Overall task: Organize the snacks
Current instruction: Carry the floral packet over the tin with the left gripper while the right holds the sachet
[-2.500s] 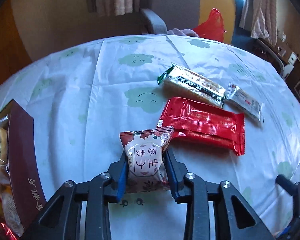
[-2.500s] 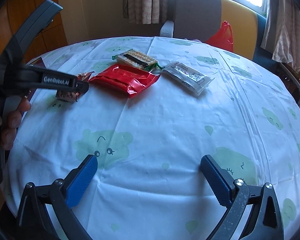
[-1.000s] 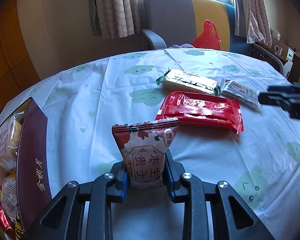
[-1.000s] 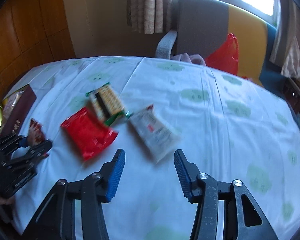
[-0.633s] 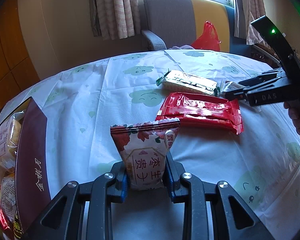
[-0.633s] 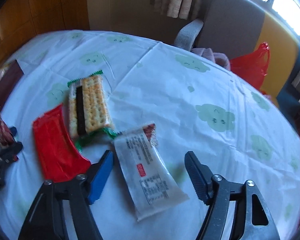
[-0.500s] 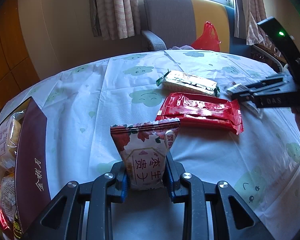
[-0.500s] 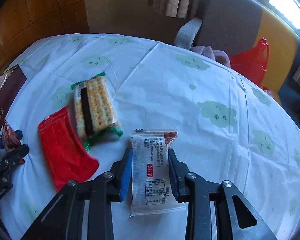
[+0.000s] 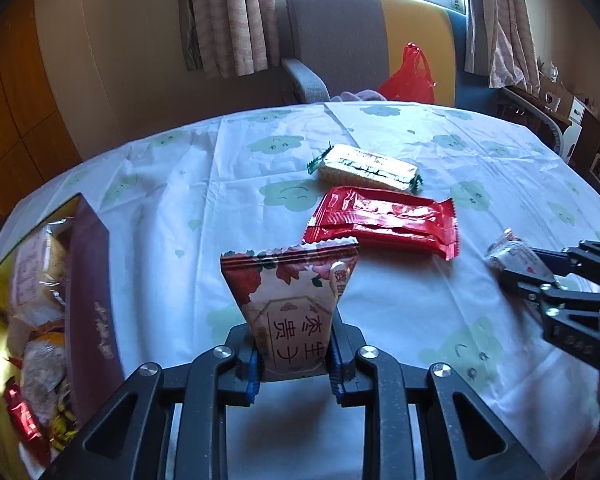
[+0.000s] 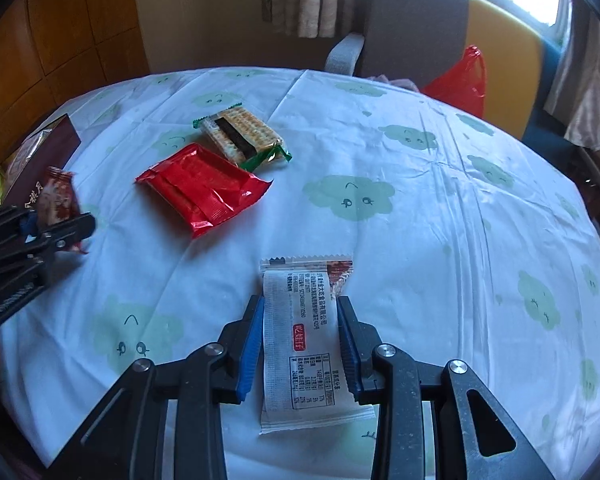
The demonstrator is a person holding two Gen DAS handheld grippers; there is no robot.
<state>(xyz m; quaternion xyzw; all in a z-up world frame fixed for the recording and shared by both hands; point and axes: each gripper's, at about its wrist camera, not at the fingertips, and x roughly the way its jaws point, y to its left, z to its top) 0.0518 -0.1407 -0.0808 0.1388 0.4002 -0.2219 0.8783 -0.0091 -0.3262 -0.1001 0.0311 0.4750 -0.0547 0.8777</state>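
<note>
Two packets are in hand at once; the left gripper [image 9: 294, 356] has its fingers clamped on the flowered date-snack packet [image 9: 294, 288], which stands upright between them, clear of the counter [image 9: 228, 184]; the right gripper [image 10: 300, 344] has the white snack packet [image 10: 306, 336] between its blue fingers [image 10: 250, 350], printed side up, and though the pads look pressed against its edges the jaws are easing apart a touch, so that grip may not be settled. Left lying on the cloth are the red packet [image 10: 202, 190] and the cracker pack [image 10: 242, 136], just beside one another, edges nearly touching. At the far left edge sits the dark red snack box [image 9: 90, 288], open, with wrapped snacks already heaped inside.

By my reckoning this is the carrying step: both packets picked, neither yet put away. What comes next would be swinging the left one across over the box and letting go once it is above the opening; the right has a longer way to go over the counter, past the red packet, and wants a firm hold first; a slippery flat wrapper could slide out.
</note>
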